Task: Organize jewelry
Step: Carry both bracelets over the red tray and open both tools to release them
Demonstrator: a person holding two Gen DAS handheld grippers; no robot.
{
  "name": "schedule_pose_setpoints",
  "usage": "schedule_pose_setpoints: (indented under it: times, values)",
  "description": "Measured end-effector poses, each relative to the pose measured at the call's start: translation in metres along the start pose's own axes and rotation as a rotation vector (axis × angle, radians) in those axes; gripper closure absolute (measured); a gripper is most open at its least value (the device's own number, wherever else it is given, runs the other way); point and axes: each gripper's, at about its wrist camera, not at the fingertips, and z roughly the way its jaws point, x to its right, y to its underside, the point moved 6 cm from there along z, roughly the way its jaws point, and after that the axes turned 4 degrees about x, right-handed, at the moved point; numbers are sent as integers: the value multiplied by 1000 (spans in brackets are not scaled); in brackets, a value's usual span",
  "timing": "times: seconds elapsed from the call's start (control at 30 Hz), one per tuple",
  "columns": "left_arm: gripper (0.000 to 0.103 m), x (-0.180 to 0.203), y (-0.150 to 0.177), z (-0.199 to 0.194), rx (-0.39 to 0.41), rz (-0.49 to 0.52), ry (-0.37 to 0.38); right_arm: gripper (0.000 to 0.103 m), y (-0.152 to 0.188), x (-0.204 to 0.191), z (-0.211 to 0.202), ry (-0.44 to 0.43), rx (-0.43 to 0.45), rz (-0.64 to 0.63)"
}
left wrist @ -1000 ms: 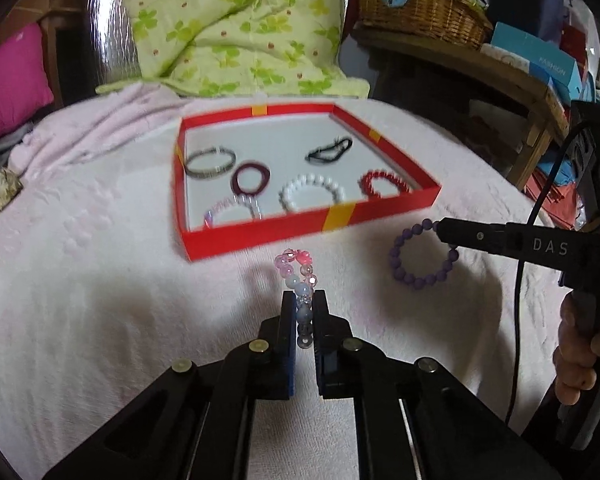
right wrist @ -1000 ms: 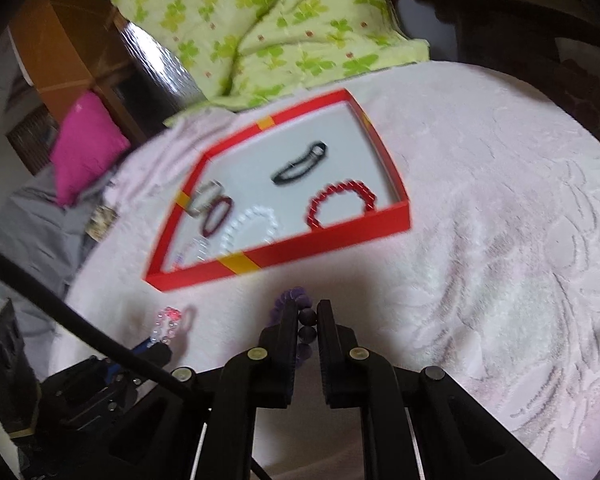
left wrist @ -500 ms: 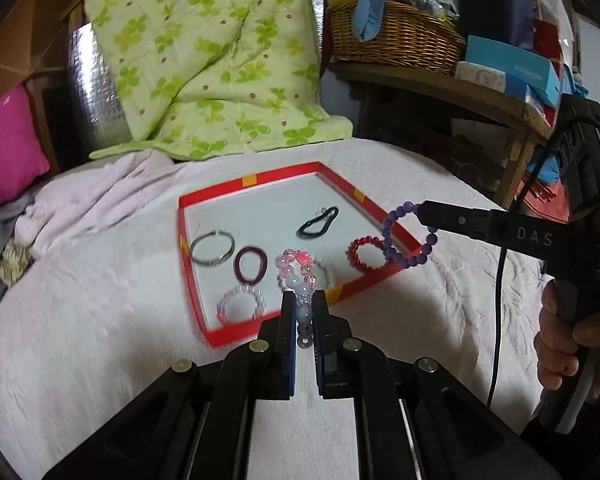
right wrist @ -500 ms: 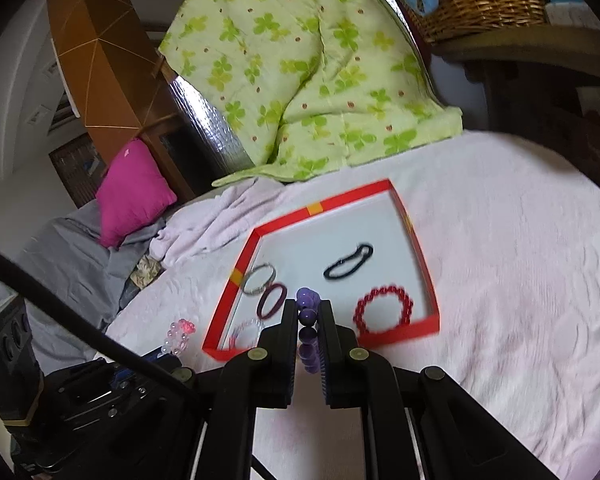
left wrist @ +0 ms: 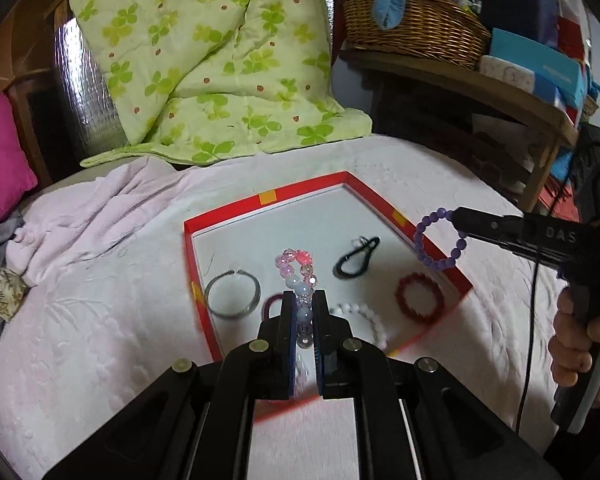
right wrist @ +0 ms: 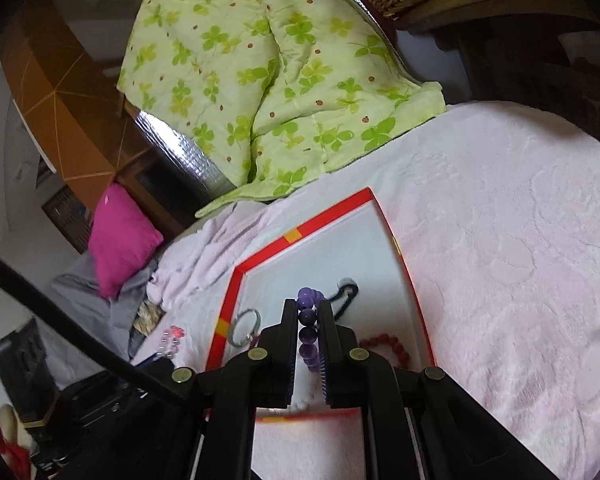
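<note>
A red-rimmed tray [left wrist: 308, 190] with a white floor lies on the pale pink bedspread. In it are a silver bangle [left wrist: 231, 295], a dark maroon ring [left wrist: 271, 305], a black band [left wrist: 356, 260], a red bead bracelet [left wrist: 419, 298] and a white bead bracelet [left wrist: 366, 316]. My left gripper [left wrist: 303, 300] is shut on a pink and blue bead bracelet [left wrist: 296, 266], held above the tray. My right gripper [right wrist: 308, 308] is shut on a purple bead bracelet [right wrist: 308, 316], above the tray's near part; it also shows in the left wrist view [left wrist: 440, 240].
A green clover quilt [left wrist: 204, 64] is heaped behind the tray. A magenta pillow [left wrist: 0, 168] lies far left. A wooden shelf with a wicker basket [left wrist: 412, 20] and boxes stands at the right. The tray also shows in the right wrist view [right wrist: 414, 300].
Both grippers have lifted their bracelets off the bedspread and moved forward over the tray. Both stay shut on them.
</note>
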Motion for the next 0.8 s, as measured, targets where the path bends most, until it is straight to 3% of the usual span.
schedule_pose_setpoints:
  times: [0.3, 0.8]
  values:
    - [95, -1, -18, 52, -68, -26, 15, 92, -24, 5, 43, -31, -22, 49]
    - [95, 0, -4, 138, -224, -70, 10, 92, -45, 25, 132, -48, -143, 210]
